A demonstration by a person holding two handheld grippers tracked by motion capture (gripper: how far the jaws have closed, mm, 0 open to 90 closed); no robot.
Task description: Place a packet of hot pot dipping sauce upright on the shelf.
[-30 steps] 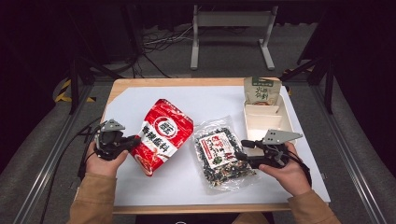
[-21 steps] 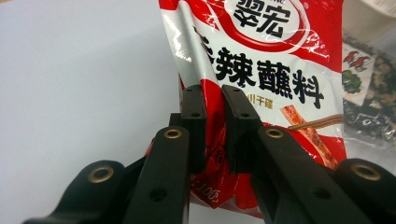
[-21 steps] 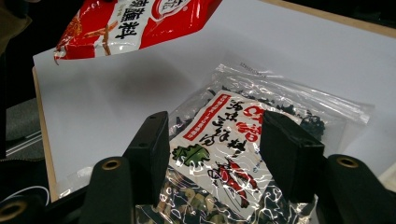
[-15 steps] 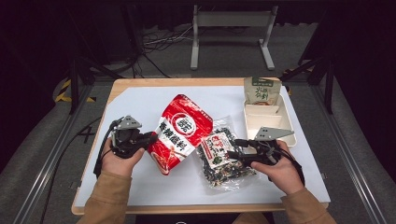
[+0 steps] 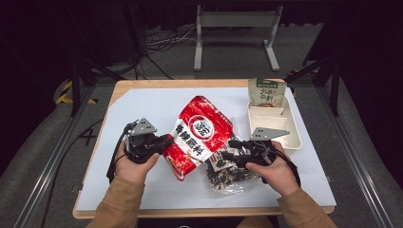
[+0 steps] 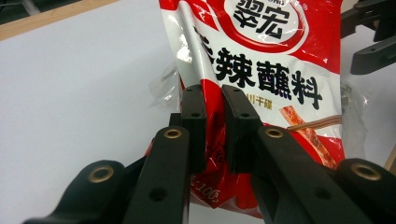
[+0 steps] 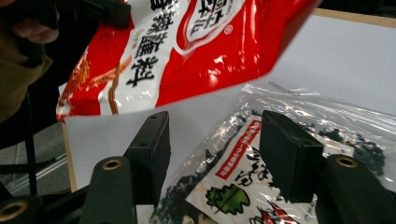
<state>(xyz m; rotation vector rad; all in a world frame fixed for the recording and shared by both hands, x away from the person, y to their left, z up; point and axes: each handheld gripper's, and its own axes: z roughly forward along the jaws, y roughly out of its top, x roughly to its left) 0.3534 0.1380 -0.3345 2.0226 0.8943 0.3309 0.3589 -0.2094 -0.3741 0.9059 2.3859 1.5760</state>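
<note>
A red and white snack bag (image 5: 199, 135) hangs tilted above the white sheet, its lower left edge pinched in my left gripper (image 5: 166, 141). In the left gripper view the jaws are shut on that bag (image 6: 275, 56), with my left gripper (image 6: 215, 100) gripping near the bag's bottom corner. Part of the bag overlaps a clear bag of dark dried food (image 5: 228, 171) lying flat. My right gripper (image 5: 229, 149) stands open over the clear bag. In the right gripper view the clear bag (image 7: 261, 172) lies under my right gripper (image 7: 215, 126), with the red bag (image 7: 187, 51) raised beyond.
A cream tray (image 5: 294, 137) sits at the right edge of the table, with a beige and green pouch (image 5: 266, 92) propped at its far end. The white sheet (image 5: 142, 109) covers most of the wooden tabletop (image 5: 142, 84). Dark floor and metal stands surround the table.
My left gripper has carried the red bag to the right and slightly up, so it now overlaps the clear bag. My right gripper has shifted left over the clear bag.
</note>
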